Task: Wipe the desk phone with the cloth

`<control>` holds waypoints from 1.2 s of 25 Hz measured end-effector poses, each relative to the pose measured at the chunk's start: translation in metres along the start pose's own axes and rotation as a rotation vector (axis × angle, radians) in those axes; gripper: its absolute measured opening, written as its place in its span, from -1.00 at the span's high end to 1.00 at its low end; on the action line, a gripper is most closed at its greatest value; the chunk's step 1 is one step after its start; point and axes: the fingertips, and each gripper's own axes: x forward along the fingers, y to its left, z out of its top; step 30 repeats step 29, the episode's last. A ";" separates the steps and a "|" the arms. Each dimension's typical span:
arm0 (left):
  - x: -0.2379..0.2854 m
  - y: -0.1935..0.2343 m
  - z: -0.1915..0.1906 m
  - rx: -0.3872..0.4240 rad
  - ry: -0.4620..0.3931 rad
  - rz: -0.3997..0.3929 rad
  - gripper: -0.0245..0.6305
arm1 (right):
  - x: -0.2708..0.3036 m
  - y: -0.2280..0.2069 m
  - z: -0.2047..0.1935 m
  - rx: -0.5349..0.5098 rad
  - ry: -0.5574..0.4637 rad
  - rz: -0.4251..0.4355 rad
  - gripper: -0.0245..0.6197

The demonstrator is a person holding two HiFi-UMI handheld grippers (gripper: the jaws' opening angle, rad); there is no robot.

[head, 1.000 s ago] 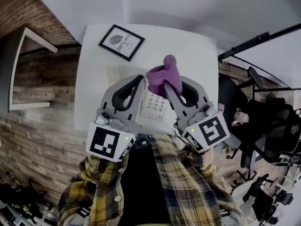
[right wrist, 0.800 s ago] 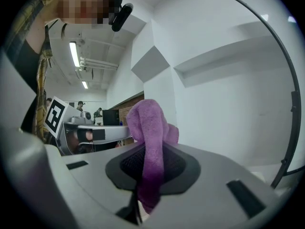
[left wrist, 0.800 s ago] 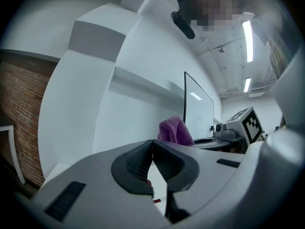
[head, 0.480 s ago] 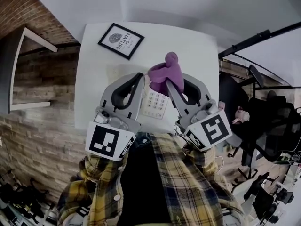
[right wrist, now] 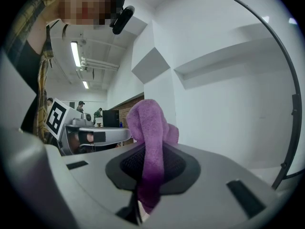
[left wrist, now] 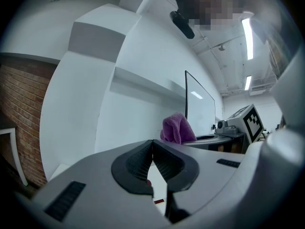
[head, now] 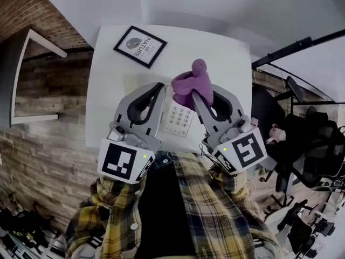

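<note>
the right tongs are clenched on the purple cloth; their own view shows a fold of it pinched between the two pads, with the rest bunched up beyond the tips. the left tongs are clenched too, pads pressed together with nothing between them. the phone lies on the white desk below and between the two tongs. only its pale keypad shows in the gap between them, and the tongs cover the rest. judged from that keypad, its long axis runs roughly the way the tongs point, from the person's side out toward the tips, tilted slightly. the cloth sits at the tips of the right tongs, over the far end of the keypad and a little toward the left tongs. whether it touches the phone cannot be told from above. the right tongs are the ones placed to wipe, and the likely move is a drop toward the keypad and a draw back along that long axis. the left tongs, just beside the keypad on its other side, could steady the phone. a picture frame lies well beyond the left tips. no box, tray or other container shows near either pair.
</note>
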 end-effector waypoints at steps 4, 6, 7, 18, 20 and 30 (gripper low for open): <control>0.001 0.001 0.000 0.000 0.000 0.000 0.88 | 0.000 0.000 0.000 0.004 0.004 0.005 0.72; 0.001 0.000 0.000 0.000 0.003 0.001 0.88 | 0.000 0.000 -0.002 0.004 0.010 0.009 0.72; 0.001 0.000 0.000 0.000 0.004 0.001 0.88 | 0.000 0.000 -0.002 0.007 0.009 0.010 0.72; 0.001 0.000 0.001 0.016 0.000 -0.011 0.88 | -0.002 0.002 -0.001 -0.003 0.008 0.007 0.72; 0.001 0.000 0.003 0.027 -0.003 -0.020 0.88 | -0.003 0.002 -0.001 -0.005 0.008 0.006 0.72; 0.003 -0.002 0.000 0.042 -0.024 -0.081 0.88 | -0.007 -0.002 -0.004 0.001 0.009 -0.003 0.72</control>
